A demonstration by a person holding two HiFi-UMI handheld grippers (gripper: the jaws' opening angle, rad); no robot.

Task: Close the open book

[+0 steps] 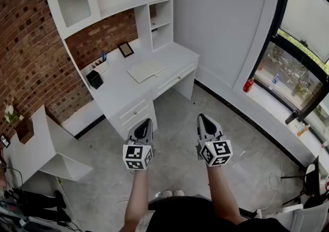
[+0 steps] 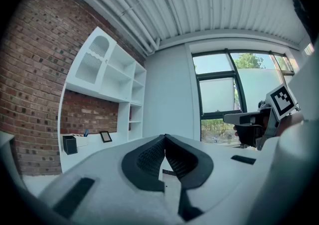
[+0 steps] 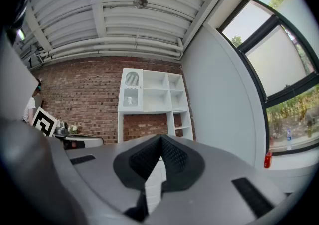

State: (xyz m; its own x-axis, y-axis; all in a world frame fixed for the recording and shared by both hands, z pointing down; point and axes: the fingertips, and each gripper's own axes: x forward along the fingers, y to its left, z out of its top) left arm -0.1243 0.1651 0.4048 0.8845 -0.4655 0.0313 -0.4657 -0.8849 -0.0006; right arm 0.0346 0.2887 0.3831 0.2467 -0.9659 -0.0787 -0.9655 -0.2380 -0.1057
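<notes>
Grey tools [image 1: 147, 122] [image 1: 201, 118] closed, empty

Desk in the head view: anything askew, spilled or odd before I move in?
Nothing stands out. The open book lies flat on the white desk, the black box and the picture frame stand upright near the back, and nothing looks spilled or damaged.

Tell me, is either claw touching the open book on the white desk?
Apart. The head view shows the left claw and right claw over the floor, well short of the desk where the open book lies.
</notes>
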